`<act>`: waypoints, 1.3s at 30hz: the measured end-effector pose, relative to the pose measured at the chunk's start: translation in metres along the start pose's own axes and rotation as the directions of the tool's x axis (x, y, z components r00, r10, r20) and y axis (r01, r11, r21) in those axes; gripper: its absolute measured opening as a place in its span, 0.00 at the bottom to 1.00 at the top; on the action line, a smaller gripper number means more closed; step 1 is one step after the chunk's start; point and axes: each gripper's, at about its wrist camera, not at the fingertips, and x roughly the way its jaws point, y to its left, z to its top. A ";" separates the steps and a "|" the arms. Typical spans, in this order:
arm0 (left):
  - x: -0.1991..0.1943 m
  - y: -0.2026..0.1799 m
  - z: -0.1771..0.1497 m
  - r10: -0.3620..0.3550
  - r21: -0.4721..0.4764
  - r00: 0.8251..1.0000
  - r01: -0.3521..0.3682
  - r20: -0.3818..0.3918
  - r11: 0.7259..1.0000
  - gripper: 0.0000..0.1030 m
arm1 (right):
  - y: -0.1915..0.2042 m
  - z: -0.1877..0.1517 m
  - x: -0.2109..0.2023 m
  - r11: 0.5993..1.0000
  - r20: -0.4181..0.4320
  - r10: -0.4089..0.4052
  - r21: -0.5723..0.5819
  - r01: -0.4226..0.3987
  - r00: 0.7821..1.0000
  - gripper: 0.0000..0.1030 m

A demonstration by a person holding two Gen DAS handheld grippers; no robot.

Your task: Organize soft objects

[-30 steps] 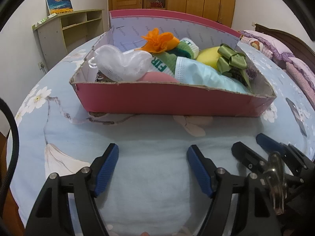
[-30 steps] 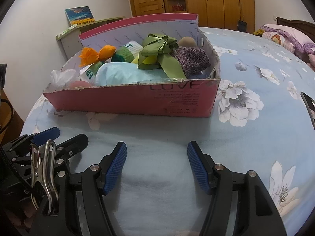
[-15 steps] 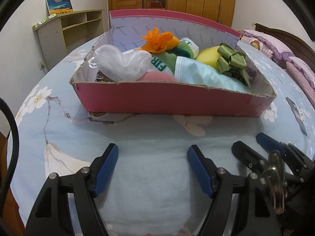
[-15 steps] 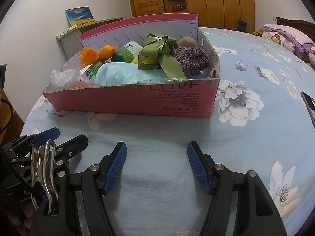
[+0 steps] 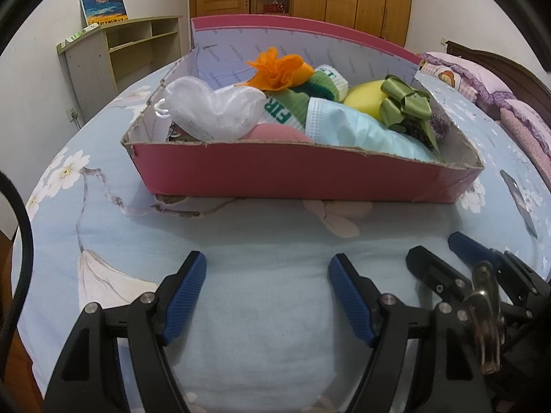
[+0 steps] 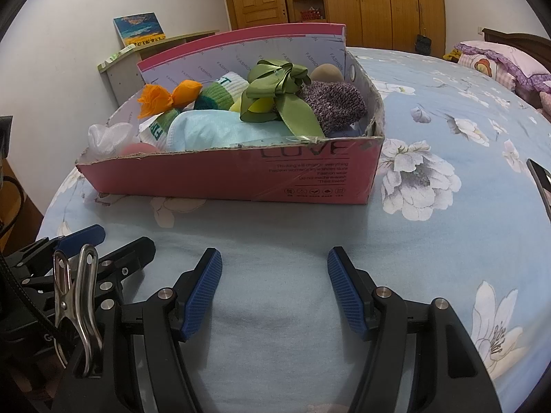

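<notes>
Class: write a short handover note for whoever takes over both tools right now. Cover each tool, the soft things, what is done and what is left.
Left tool: open, empty, over the bedspread.
Right tool: open, empty, beside it.
Pink box ahead holds everything: white pouf, orange flower, green sock, mask, green bow, purple sock.
Done: nothing lies loose outside the box.
Left: sorting, if any, not visible.

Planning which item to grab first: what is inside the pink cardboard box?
Pink cardboard box holds white mesh pouf, orange paper flower, green ribbon bow, purple knitted sock, pale blue mask. Lower layers are covered.
</notes>
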 end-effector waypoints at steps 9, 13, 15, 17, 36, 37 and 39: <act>0.000 0.001 -0.001 0.001 -0.001 1.000 -0.001 0.001 1.000 0.76 | 0.000 0.000 0.000 1.000 0.000 0.000 0.000 0.000 1.000 0.64; 0.000 0.001 -0.001 0.001 -0.001 1.000 -0.001 0.001 1.000 0.76 | 0.000 0.000 0.000 1.000 0.000 0.001 0.000 -0.001 1.000 0.64; 0.000 0.001 -0.001 0.001 -0.001 1.000 -0.001 0.001 1.000 0.76 | 0.000 0.000 0.000 1.000 0.000 0.000 0.000 0.000 1.000 0.64; 0.000 0.001 -0.001 0.001 -0.001 1.000 -0.001 0.001 1.000 0.76 | 0.000 0.000 0.000 1.000 0.000 0.001 0.001 -0.001 1.000 0.64; 0.000 0.002 -0.001 0.005 -0.001 1.000 -0.005 0.003 1.000 0.76 | 0.000 0.000 0.001 1.000 0.001 -0.001 -0.001 0.001 1.000 0.64; 0.000 0.002 -0.002 0.005 -0.001 1.000 -0.005 0.004 1.000 0.76 | 0.000 0.000 0.001 1.000 0.002 -0.001 -0.002 0.001 1.000 0.64; 0.000 0.003 -0.003 0.005 -0.002 1.000 -0.005 0.007 1.000 0.76 | 0.000 0.001 0.002 1.000 0.004 -0.003 -0.004 0.003 1.000 0.64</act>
